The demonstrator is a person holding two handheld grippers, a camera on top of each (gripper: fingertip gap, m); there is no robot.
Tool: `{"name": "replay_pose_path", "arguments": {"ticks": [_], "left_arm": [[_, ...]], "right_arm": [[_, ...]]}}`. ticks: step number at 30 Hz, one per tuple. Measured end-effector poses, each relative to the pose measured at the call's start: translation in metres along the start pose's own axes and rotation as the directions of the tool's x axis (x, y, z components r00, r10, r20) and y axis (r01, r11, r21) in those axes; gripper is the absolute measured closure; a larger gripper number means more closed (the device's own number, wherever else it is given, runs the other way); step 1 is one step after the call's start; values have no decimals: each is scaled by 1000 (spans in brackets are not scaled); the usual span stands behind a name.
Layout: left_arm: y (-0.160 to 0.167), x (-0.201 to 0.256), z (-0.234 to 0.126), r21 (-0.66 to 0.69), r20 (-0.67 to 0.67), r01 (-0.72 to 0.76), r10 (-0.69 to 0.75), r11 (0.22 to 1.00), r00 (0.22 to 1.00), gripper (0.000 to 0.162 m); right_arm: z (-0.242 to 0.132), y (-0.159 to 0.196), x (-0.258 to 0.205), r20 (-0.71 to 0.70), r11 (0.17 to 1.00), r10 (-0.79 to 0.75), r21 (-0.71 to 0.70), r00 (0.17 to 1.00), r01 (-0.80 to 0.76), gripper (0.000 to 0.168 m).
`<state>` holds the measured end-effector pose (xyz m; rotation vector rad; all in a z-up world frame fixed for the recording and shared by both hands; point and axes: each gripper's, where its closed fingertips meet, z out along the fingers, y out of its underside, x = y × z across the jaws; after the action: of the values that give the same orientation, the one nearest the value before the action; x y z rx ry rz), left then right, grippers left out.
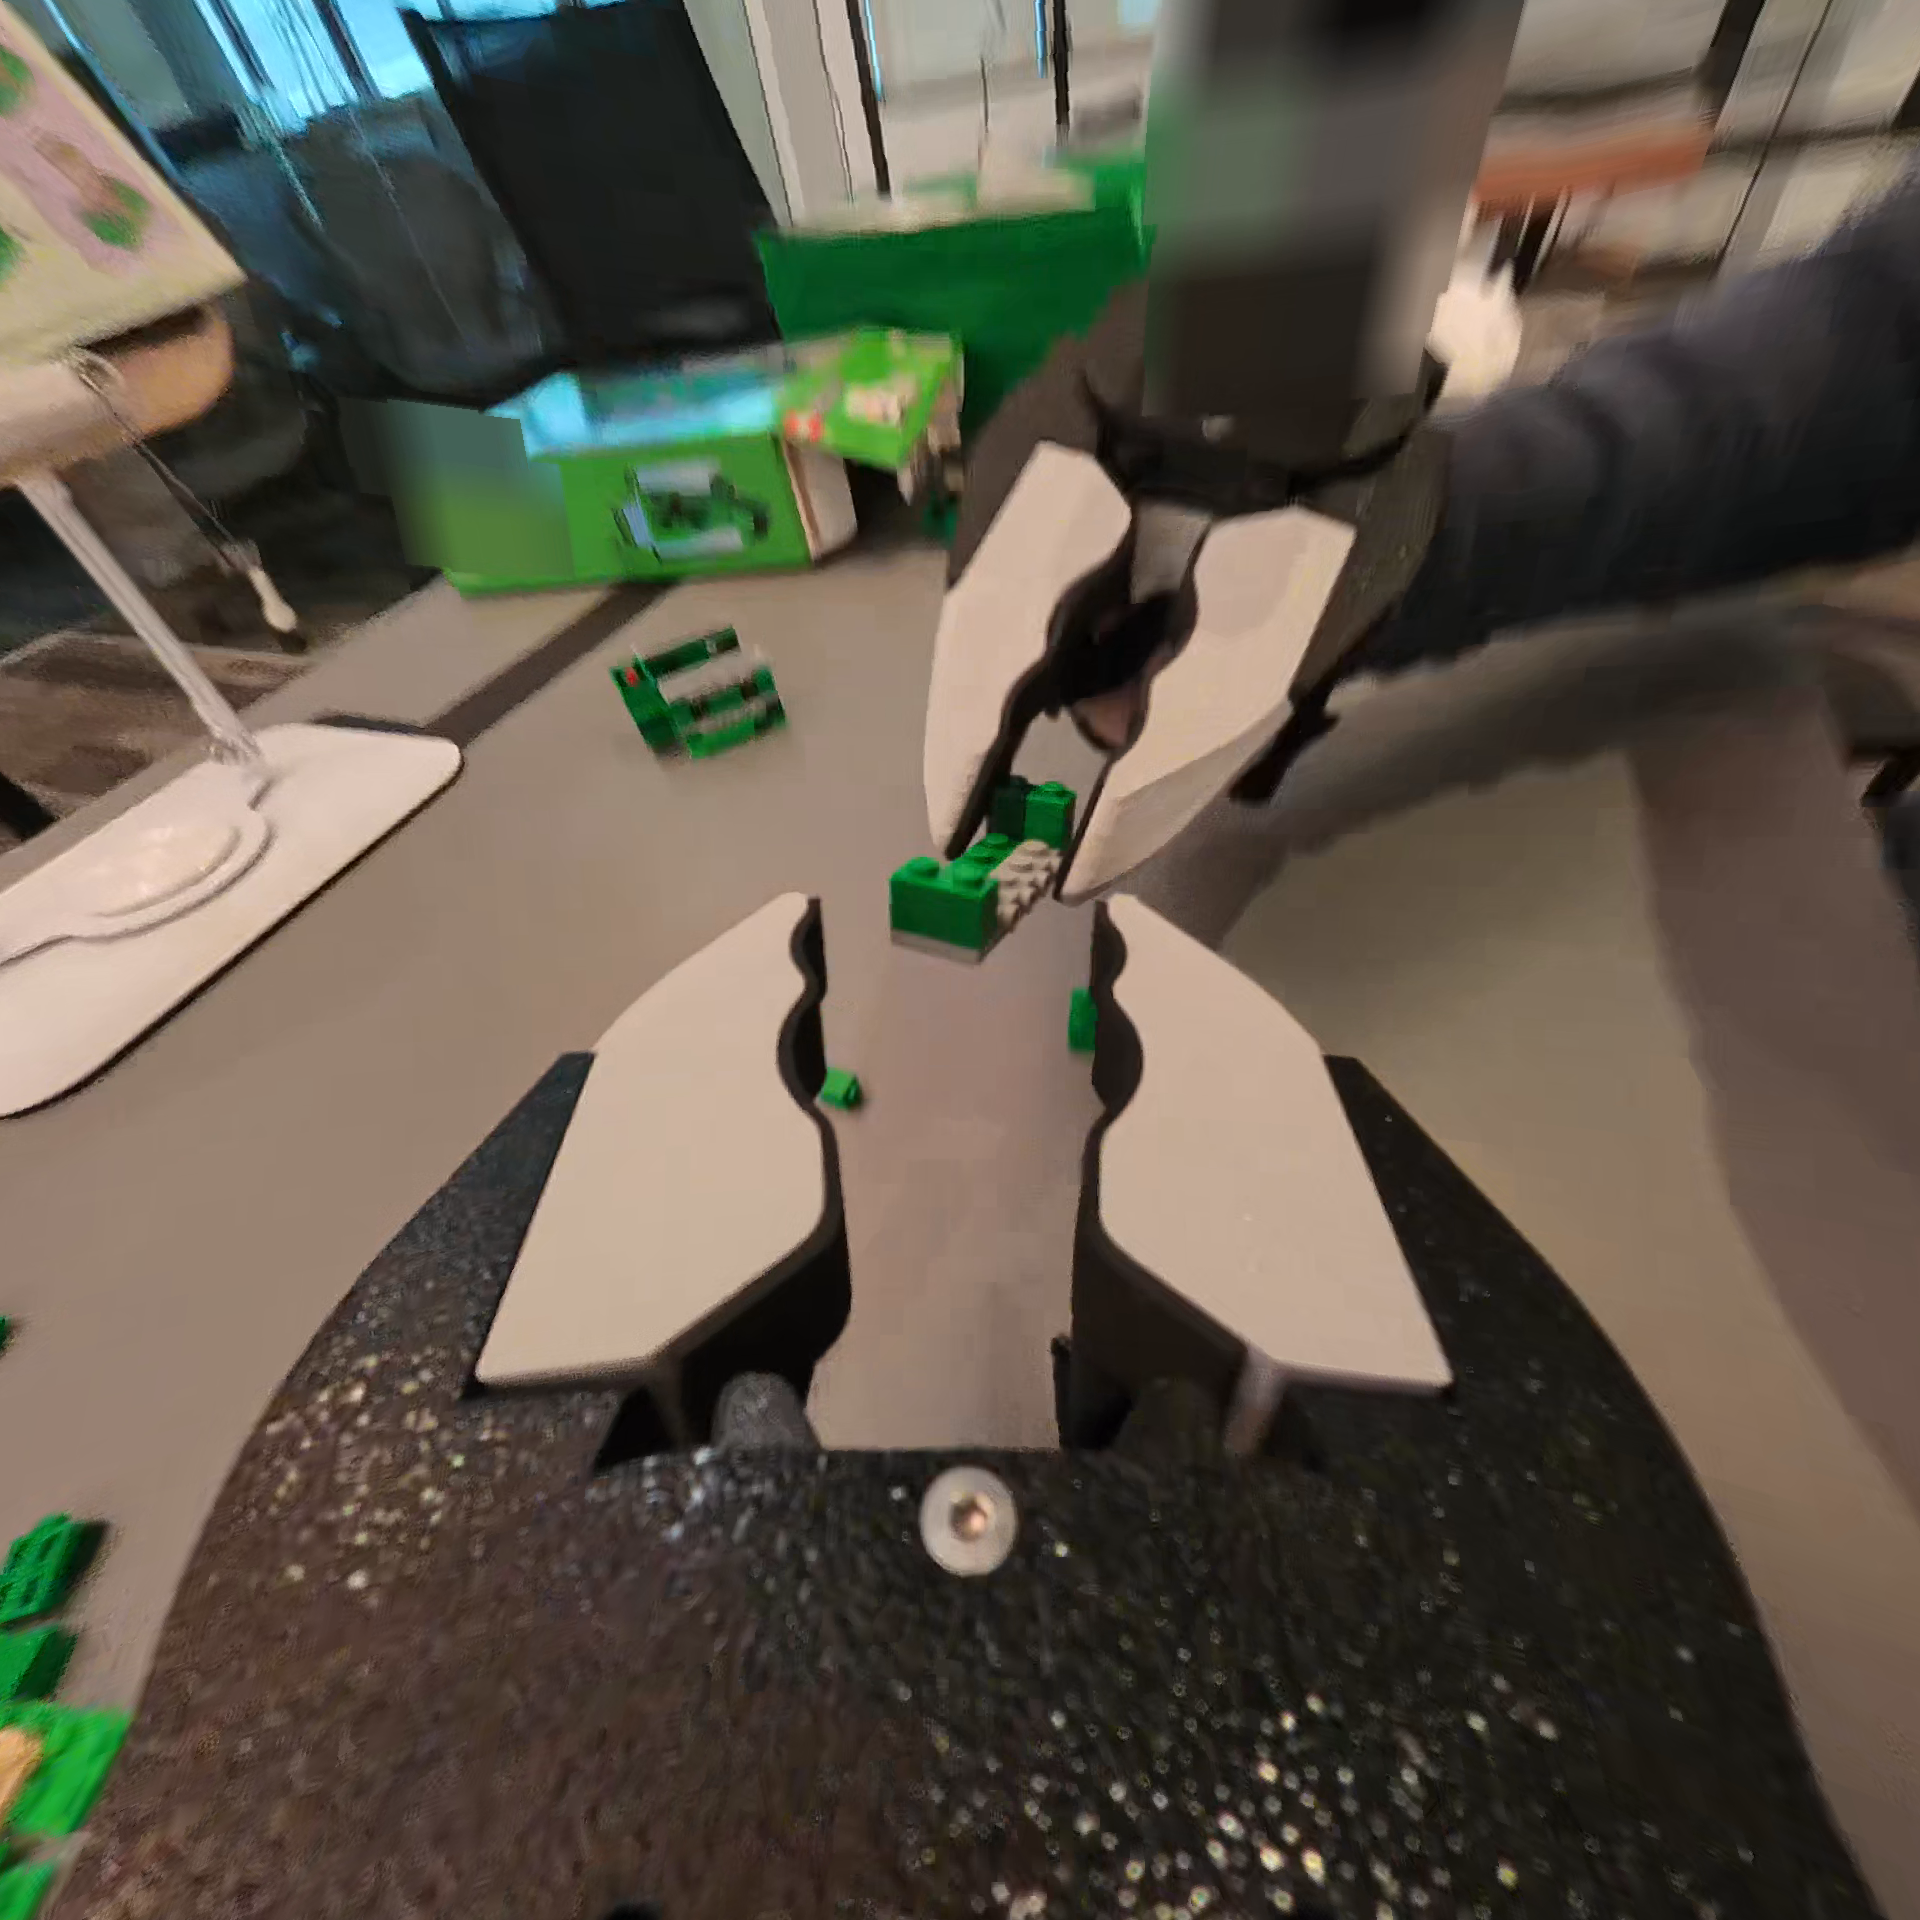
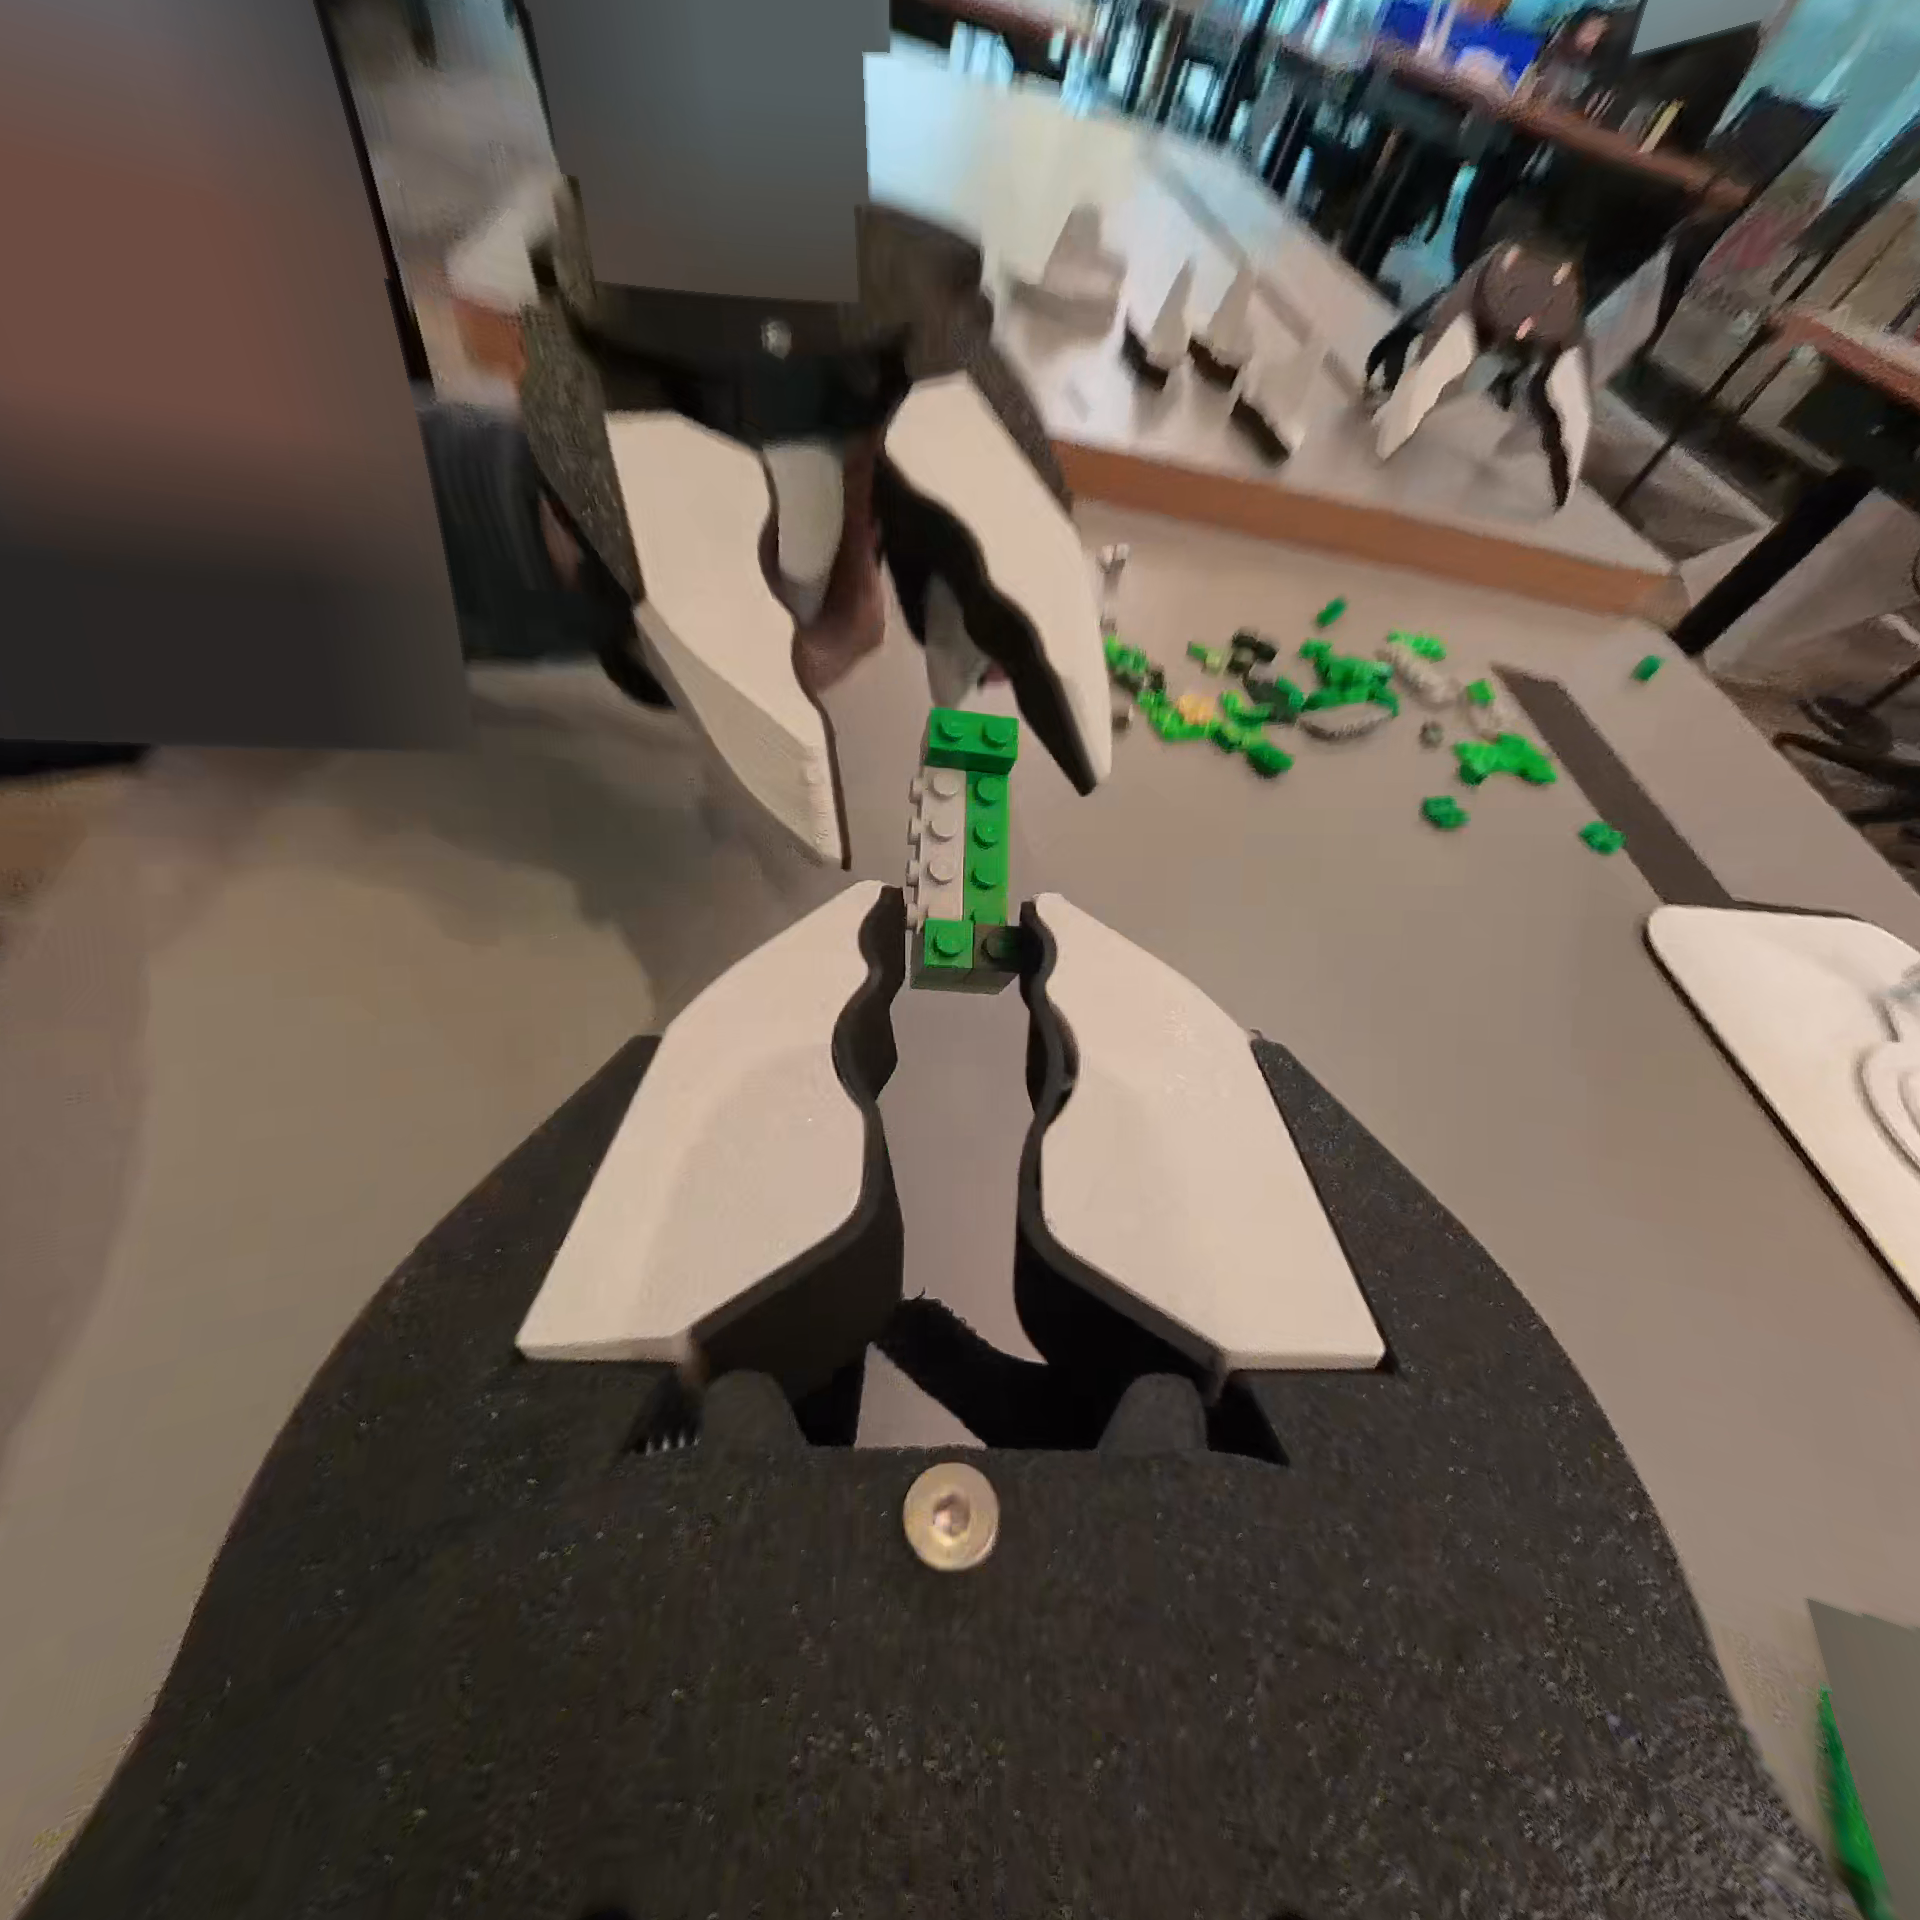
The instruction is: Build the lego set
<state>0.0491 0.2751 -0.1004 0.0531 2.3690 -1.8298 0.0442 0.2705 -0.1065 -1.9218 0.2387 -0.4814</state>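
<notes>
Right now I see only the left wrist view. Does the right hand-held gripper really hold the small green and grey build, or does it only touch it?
Observer: It holds it. In the right wrist view, the right hand-held gripper is shut on the near end of the green and grey build.
Operator: What shape is the build? My view shows it end-on.
Observer: It is a long strip, a grey row beside a green row, with a green brick raised at the far end.
Operator: Where are the spare pieces?
Observer: A pile of loose green pieces lies on the table, behind the open left hand-held gripper.
</notes>
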Motion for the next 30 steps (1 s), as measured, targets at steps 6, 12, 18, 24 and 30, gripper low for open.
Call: {"name": "replay_pose_path", "arguments": {"ticks": [6,12,18,24,30], "left_arm": [[-33,0,-15,276,-134,179,-147,944,980,139],[-34,-3,-26,319,-174,209,-159,924,972,143],[-15,-12,-40,309,-273,293,-211,905,939,144],[-4,-18,-46,289,-309,341,-250,894,918,144],[0,-20,-43,276,-308,343,-256,898,916,144]], "right_arm": [[0,-31,-2,26,987,59,151,998,-63,148],[1,-34,3,32,981,51,188,998,-57,148],[22,45,34,157,959,26,-283,987,20,147],[35,74,37,257,864,-69,-468,964,186,151],[47,90,40,160,820,9,-566,987,85,157]]}}
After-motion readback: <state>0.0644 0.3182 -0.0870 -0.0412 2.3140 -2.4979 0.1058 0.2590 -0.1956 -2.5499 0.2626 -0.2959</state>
